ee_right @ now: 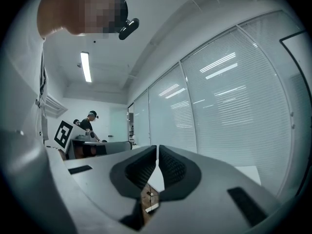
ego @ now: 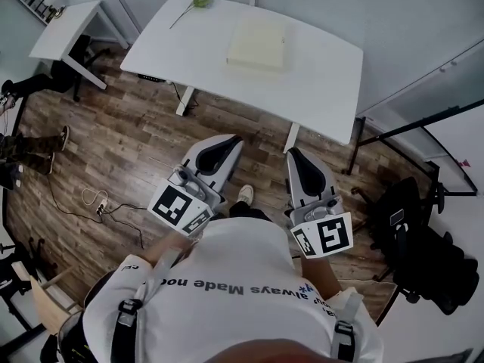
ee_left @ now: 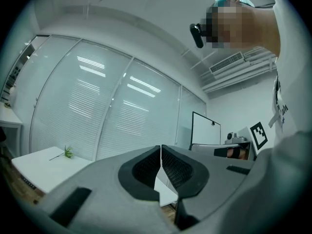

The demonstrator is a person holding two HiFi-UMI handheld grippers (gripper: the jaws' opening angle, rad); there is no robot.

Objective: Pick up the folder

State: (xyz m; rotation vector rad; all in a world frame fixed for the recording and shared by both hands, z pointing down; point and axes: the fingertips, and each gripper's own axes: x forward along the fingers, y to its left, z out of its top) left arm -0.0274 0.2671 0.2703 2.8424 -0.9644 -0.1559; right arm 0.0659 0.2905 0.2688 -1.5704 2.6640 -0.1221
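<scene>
The person holds the two grippers in front of the chest, side by side and apart from each other. Both point level, away from the body, and the tips lean a little toward each other. The left gripper (ego: 229,141) has its jaws closed together, pad against pad. The right gripper (ego: 292,154) is the same, with jaws together and empty. The marker cube of each one is at the rear end, close to the torso.
</scene>
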